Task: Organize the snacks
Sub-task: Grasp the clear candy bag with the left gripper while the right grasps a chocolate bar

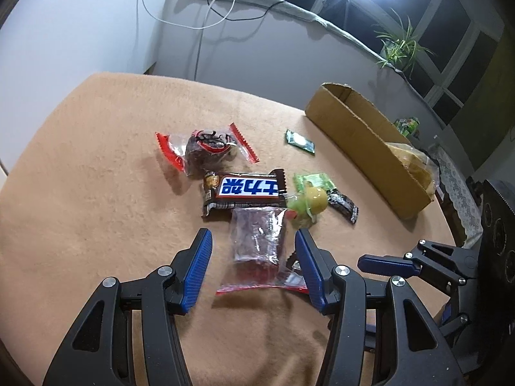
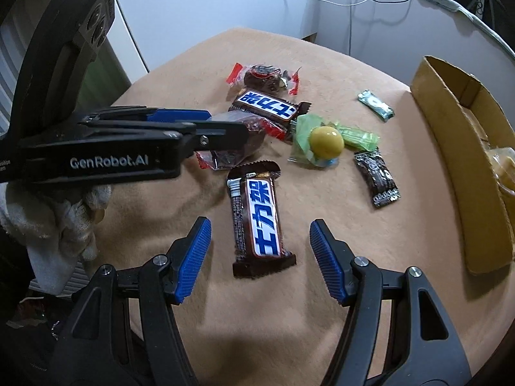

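Note:
Snacks lie on a tan cloth-covered table (image 1: 80, 167). My left gripper (image 1: 254, 241) is open, its blue pads on either side of a clear packet with red edges (image 1: 257, 244); it also shows in the right wrist view (image 2: 225, 132). Beyond it lie a Snickers bar (image 1: 246, 189), a red-ended dark cake packet (image 1: 206, 149) and a green packet with a yellow ball (image 1: 310, 201). My right gripper (image 2: 260, 234) is open, its pads on either side of a second Snickers bar (image 2: 260, 215). A cardboard box (image 2: 457, 148) stands at the right.
A small green sachet (image 2: 376, 104) and a black sachet (image 2: 378, 178) lie near the box (image 1: 367, 144), which holds a yellow-wrapped item (image 1: 412, 160). A white-gloved hand (image 2: 54, 215) holds the left gripper. A potted plant (image 1: 399, 45) and cables are by the wall.

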A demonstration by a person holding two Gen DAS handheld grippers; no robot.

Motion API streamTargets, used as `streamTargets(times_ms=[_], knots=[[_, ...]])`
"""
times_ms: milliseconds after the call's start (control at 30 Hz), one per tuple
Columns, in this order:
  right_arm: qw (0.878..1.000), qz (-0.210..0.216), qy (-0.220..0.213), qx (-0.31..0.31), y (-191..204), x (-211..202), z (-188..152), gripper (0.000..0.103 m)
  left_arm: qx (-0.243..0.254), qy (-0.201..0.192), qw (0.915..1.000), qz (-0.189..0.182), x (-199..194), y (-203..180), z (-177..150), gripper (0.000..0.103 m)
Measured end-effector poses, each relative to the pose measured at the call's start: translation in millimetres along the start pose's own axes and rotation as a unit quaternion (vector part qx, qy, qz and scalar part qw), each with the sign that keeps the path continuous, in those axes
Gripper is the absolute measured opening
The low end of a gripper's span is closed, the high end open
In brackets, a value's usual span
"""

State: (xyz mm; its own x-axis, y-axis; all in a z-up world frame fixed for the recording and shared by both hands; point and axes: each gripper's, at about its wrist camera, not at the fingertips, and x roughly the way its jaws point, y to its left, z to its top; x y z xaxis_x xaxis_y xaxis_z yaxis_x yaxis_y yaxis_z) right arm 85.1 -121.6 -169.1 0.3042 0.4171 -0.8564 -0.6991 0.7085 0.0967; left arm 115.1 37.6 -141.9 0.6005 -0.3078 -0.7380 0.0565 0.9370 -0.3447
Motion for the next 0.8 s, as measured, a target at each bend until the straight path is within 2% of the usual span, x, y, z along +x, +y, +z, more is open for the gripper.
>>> streamTargets(times_ms=[100,133,167,200,300,367,433,800], knots=[[1.0,-0.006,0.006,-0.008,3,4,2,0.066,0.003,0.005,1.0,0.0,4,0,-1,0.053],[1.0,-0.006,0.007,-0.009,4,5,3,0.062,0.004,0.006,1.0,0.0,5,-1,0,0.052],[1.0,-0.006,0.011,-0.01,4,6,3,0.053,0.005,0.006,1.0,0.001,6,-1,0,0.052],[1.0,-0.005,0.015,-0.009,4,8,3,0.049,0.006,0.007,1.0,0.002,7,-2,0,0.052],[1.0,-0.007,0.02,-0.011,3,9,3,0.047,0.006,0.01,0.9999,0.005,10,-1,1,0.048],[1.0,-0.011,0.02,-0.014,3,10,3,0.037,0.009,0.012,0.9999,0.006,11,-2,1,0.043],[1.0,-0.01,0.02,-0.014,4,12,4,0.033,0.012,0.011,0.9999,0.005,12,-3,1,0.039],[1.0,-0.013,0.014,-0.014,2,7,0,0.031,0.023,0.004,0.9997,0.009,8,-9,-4,0.031]])
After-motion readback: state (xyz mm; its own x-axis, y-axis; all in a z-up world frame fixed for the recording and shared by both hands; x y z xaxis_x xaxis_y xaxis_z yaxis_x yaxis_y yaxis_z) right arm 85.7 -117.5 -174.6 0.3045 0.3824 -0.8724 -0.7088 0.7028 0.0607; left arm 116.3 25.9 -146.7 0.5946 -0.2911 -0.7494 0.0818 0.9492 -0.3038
